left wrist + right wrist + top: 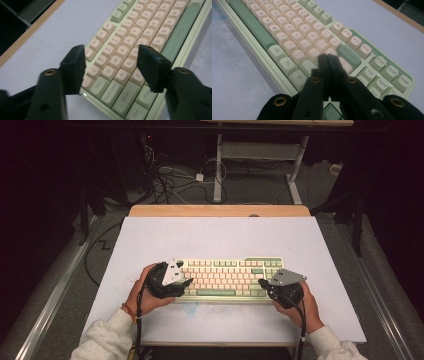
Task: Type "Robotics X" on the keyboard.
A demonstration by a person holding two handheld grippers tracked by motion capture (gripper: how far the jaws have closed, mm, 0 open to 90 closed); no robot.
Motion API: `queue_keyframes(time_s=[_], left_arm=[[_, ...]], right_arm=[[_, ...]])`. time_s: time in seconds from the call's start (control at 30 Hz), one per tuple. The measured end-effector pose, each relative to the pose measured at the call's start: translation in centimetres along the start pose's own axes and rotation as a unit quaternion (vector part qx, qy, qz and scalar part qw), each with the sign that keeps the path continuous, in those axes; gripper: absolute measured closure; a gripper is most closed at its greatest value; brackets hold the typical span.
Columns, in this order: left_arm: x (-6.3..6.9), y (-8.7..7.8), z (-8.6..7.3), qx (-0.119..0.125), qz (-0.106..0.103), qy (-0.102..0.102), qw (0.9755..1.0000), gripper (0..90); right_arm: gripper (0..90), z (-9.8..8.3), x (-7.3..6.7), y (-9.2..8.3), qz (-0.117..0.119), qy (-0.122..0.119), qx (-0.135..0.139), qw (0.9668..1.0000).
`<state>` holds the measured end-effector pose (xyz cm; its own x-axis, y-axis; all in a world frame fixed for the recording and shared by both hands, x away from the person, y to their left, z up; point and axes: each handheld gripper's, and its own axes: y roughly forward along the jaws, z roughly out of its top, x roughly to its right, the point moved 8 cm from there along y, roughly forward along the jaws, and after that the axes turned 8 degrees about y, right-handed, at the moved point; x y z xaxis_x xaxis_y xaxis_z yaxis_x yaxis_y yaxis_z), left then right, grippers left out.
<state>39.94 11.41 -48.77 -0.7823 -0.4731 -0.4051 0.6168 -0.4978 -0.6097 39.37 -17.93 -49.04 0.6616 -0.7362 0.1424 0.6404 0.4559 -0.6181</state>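
A pale green keyboard [227, 280] with cream and green keys lies on the white board [215, 240], near its front edge. My left gripper [186, 283] is at the keyboard's left end. In the left gripper view its jaws [110, 51] stand wide open above the Tab, Q and A keys of the keyboard [140, 27], with nothing between them. My right gripper [262, 283] is at the keyboard's right end. In the right gripper view its jaws [327, 57] are pressed together, tips over the keys near the Enter key of the keyboard [287, 27].
The white board rests on a wooden table whose far edge [220, 210] shows behind it. Beyond lie a grey floor with tangled cables [165, 180] and a white desk frame [218, 170]. Bare board stretches behind the keyboard and to both sides.
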Motion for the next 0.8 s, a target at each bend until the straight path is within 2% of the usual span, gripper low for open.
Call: queue_keyframes(time_s=[0.03, 0.07, 0.17, 0.27, 0.33, 0.5, 0.57, 0.73, 0.8], left_arm=[[0.1, -0.2, -0.3, 0.003, -0.001, -0.001, 1.0, 31.0], [0.1, -0.3, -0.6, 0.001, 0.007, -0.001, 1.0, 26.4], [0.1, -0.6, -1.5, -0.002, 0.013, -0.006, 0.9999, 22.8], [0.1, -1.1, -2.4, -0.002, 0.018, -0.02, 0.9996, 20.8], [0.2, -1.3, -3.0, -0.002, 0.02, -0.026, 0.9995, 20.1], [0.8, -1.7, -4.8, -0.021, 0.019, -0.029, 0.9992, 18.9], [1.2, -2.1, -5.6, -0.027, 0.017, -0.036, 0.9988, 18.9], [1.4, -2.9, -6.3, -0.026, 0.019, -0.048, 0.9983, 18.9], [1.6, -3.1, -6.6, -0.029, 0.019, -0.046, 0.9983, 18.9]], right_arm=[[90.0, 0.1, 0.0, 0.0, 0.001, 0.002, 0.001, 1.0], [90.0, 0.2, 0.0, -0.1, 0.001, 0.002, 0.003, 1.0], [90.0, 0.4, -0.1, -0.1, 0.003, 0.002, 0.007, 1.0], [90.0, 0.6, -0.2, -0.1, 0.006, 0.0, 0.007, 1.0], [90.0, 0.8, -0.3, -0.1, 0.009, 0.0, 0.009, 0.9999], [90.0, 1.2, -0.5, 0.2, 0.014, -0.001, 0.009, 0.9999], [90.0, 1.4, -0.7, 0.4, 0.016, -0.003, 0.008, 0.9998], [90.0, 2.1, -1.1, 1.1, 0.023, -0.005, 0.009, 0.9997], [90.0, 2.8, -1.6, 1.8, 0.03, -0.009, 0.008, 0.9995]])
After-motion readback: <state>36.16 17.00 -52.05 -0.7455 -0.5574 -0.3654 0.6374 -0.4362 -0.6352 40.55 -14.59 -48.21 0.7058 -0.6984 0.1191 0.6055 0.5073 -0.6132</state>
